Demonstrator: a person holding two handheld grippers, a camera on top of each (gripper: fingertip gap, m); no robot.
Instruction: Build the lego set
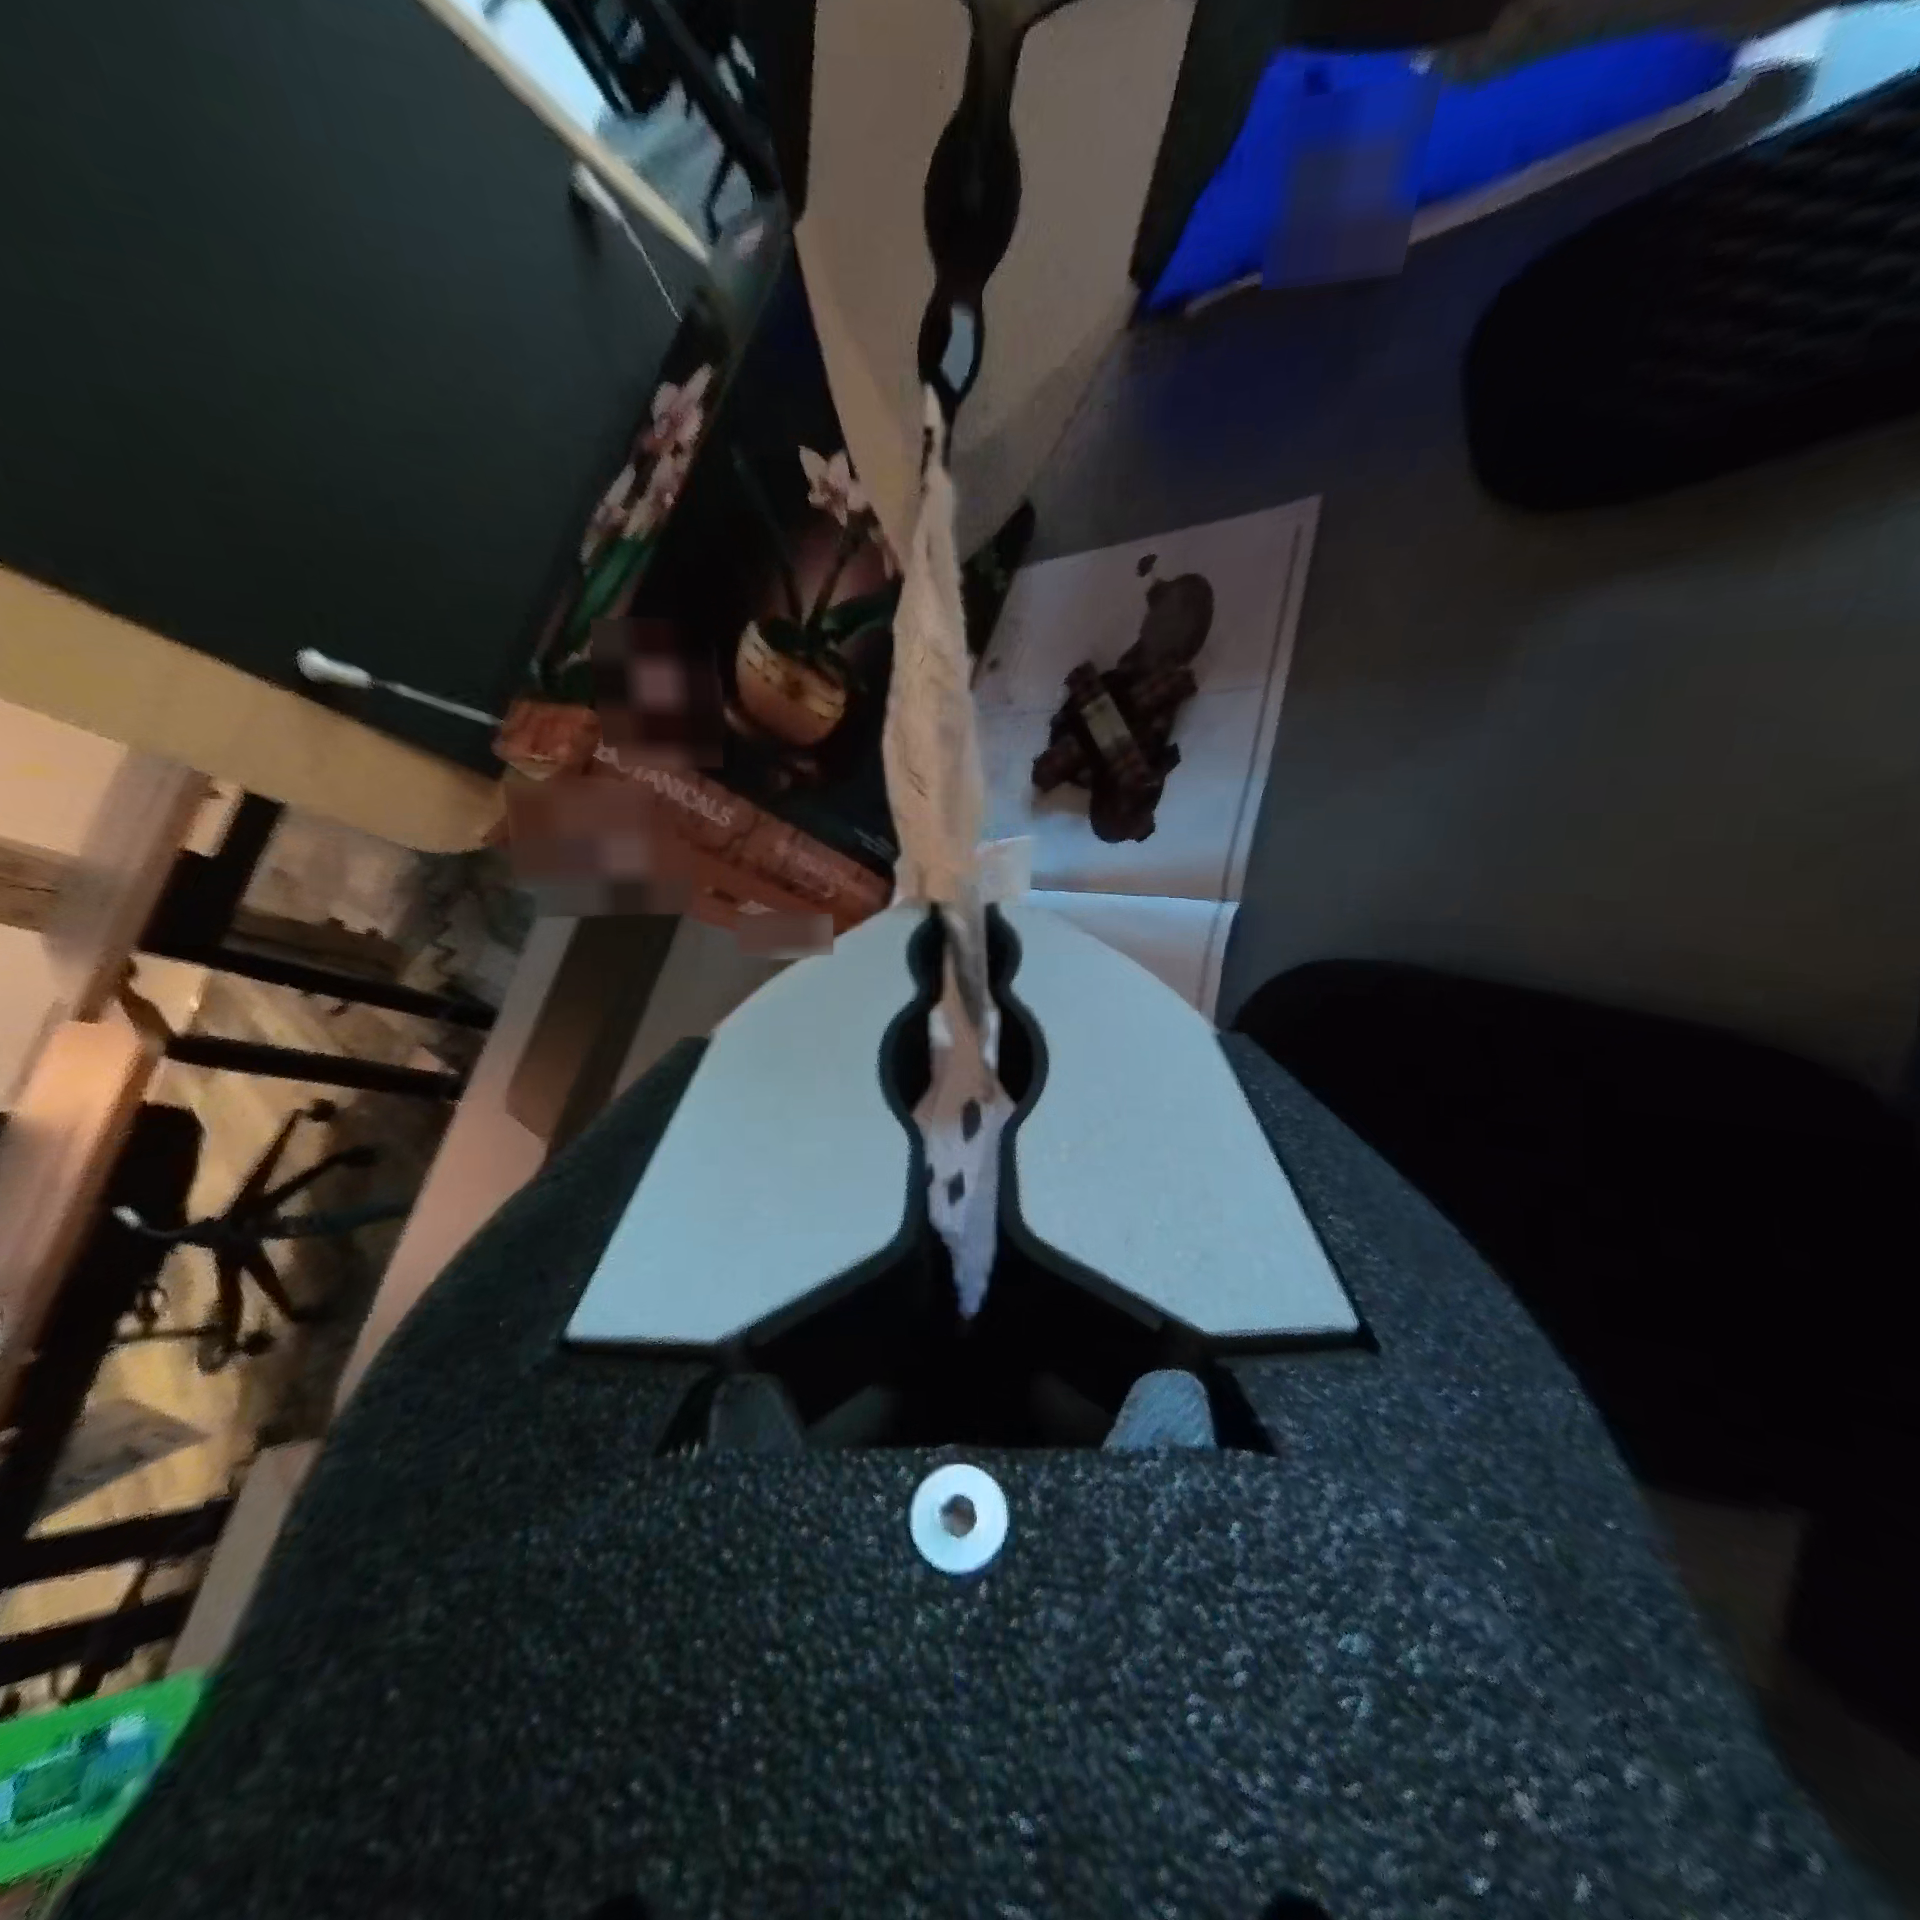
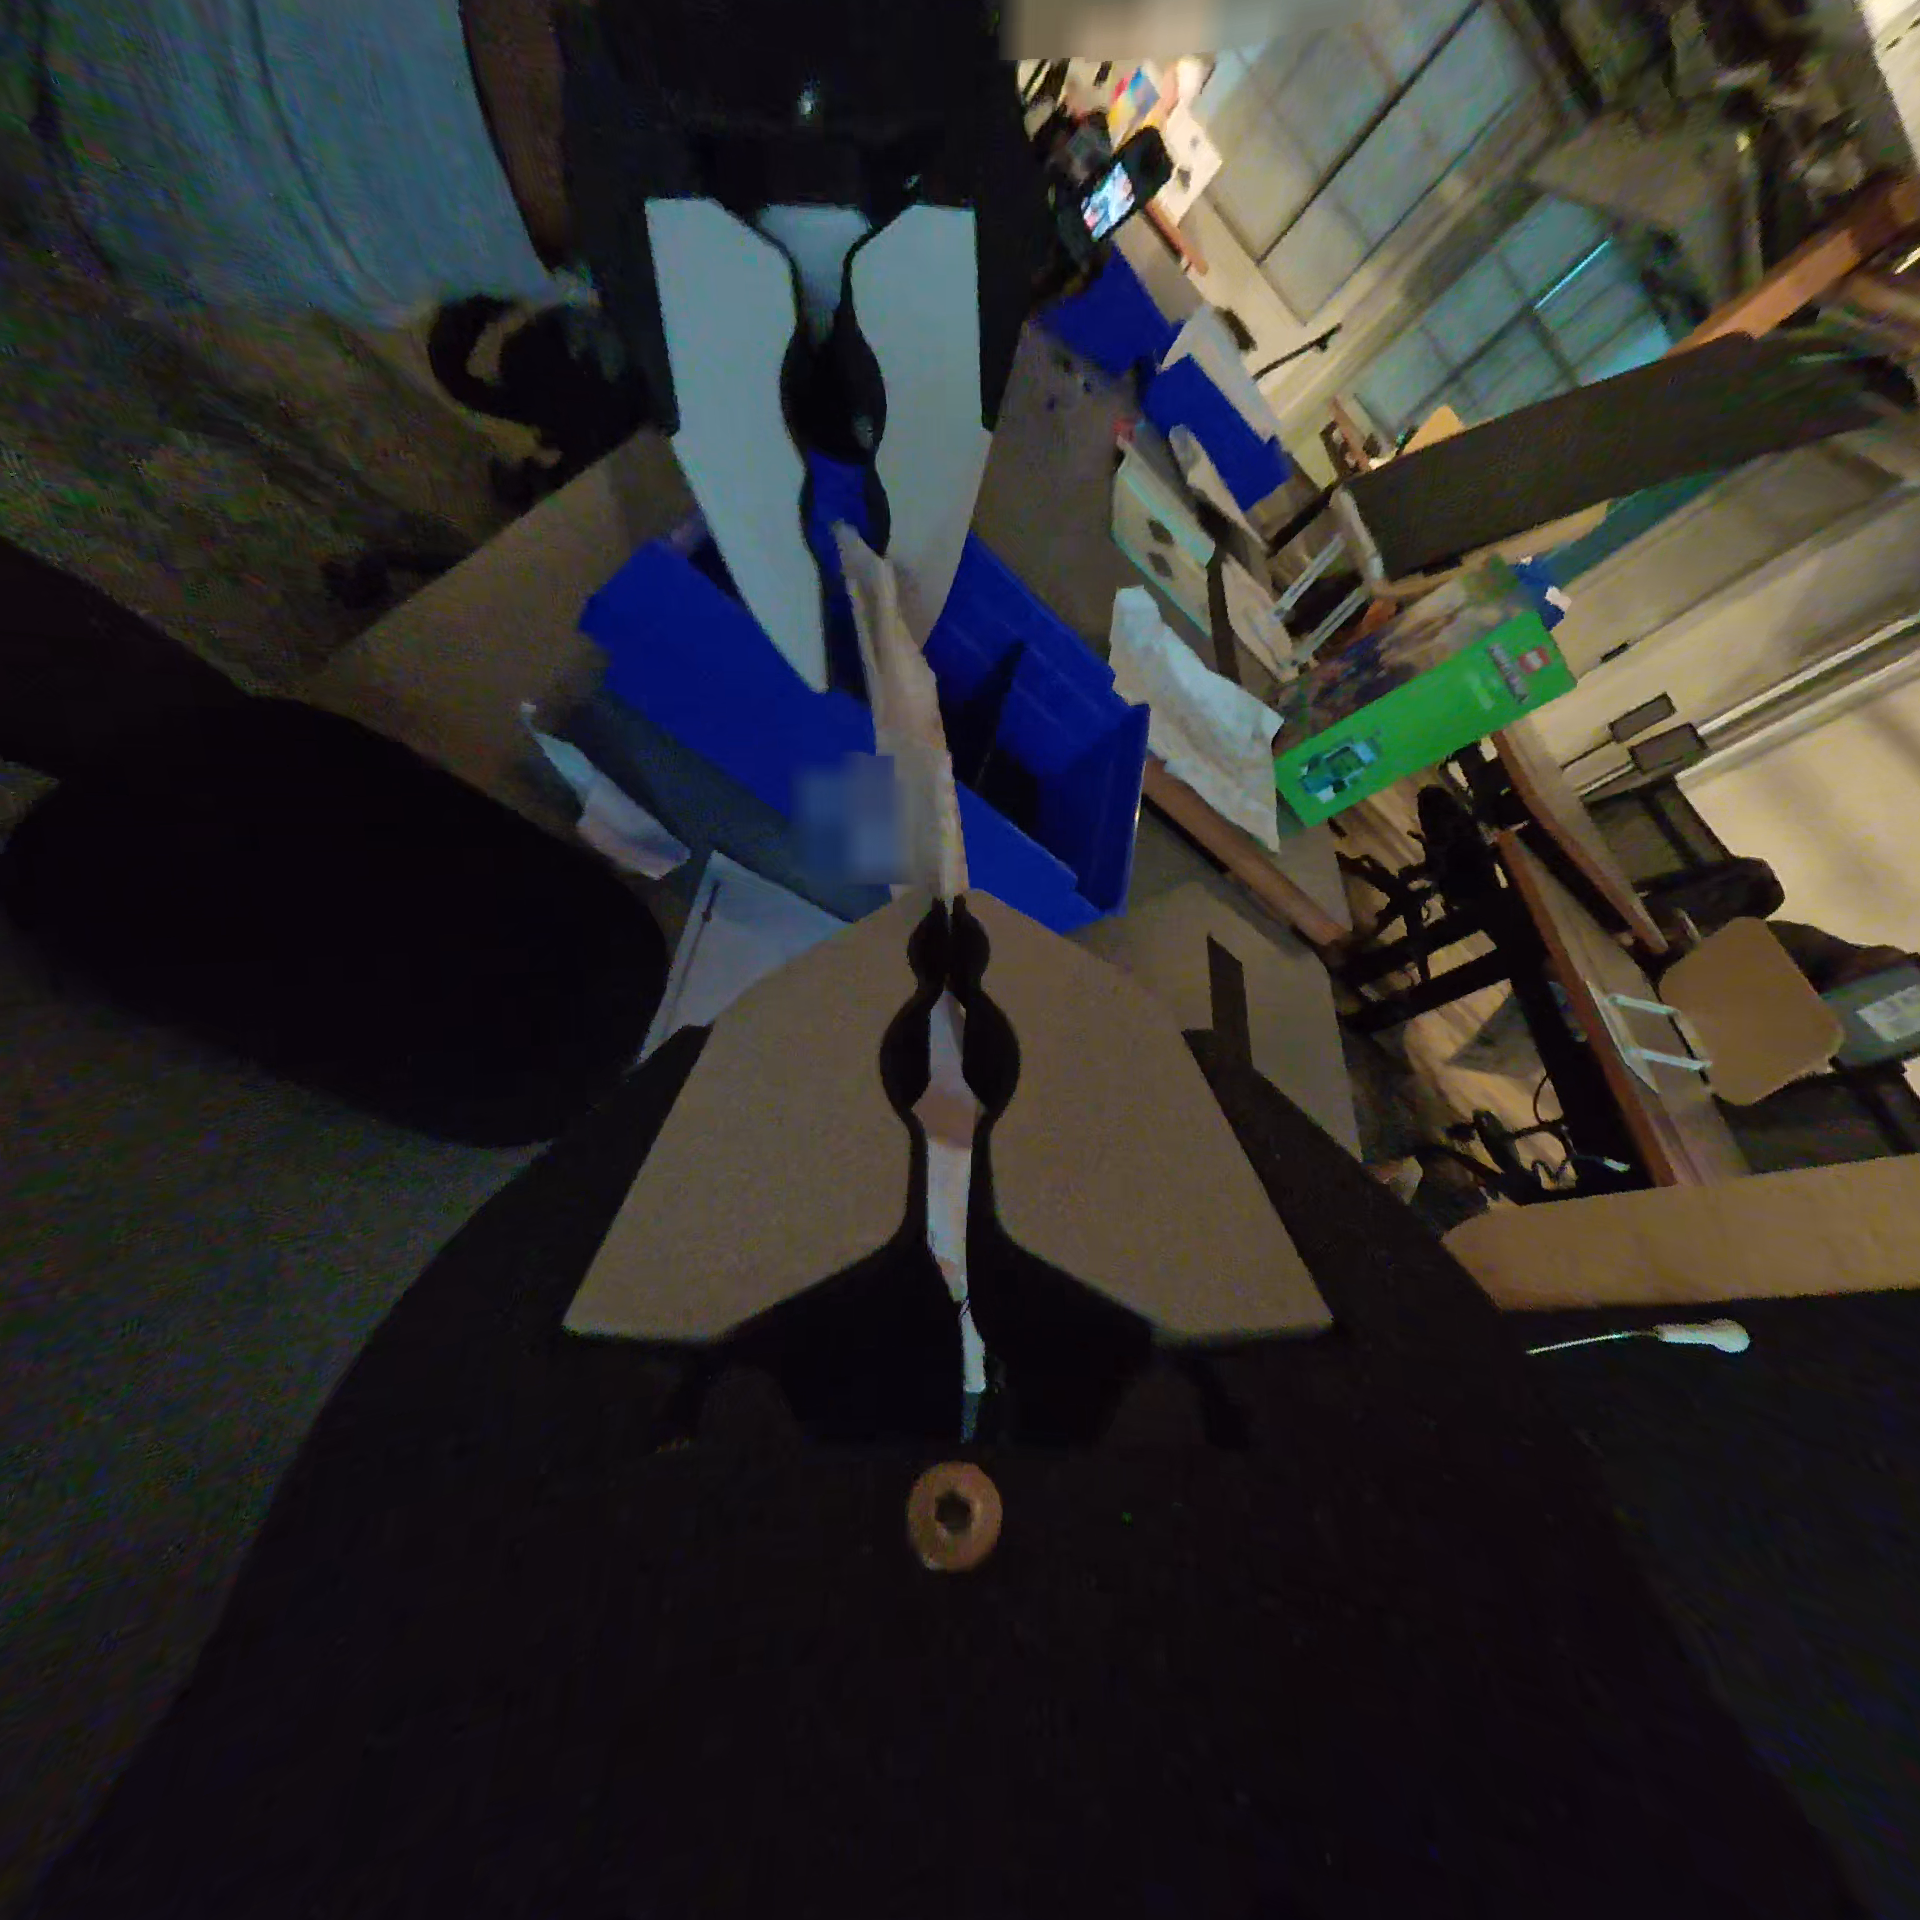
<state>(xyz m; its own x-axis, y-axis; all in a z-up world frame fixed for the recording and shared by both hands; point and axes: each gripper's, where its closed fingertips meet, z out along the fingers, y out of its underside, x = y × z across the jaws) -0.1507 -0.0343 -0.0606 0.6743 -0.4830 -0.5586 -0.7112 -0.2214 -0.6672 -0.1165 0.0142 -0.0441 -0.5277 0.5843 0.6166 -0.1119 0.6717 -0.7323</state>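
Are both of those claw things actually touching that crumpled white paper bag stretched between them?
Touching. Each wrist view shows its own gripper pinching one end of the paper bag.

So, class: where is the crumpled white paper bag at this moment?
The crumpled white paper bag hangs stretched between the two grippers, one end clamped in the left gripper, the other in the right gripper, above the blue bin.
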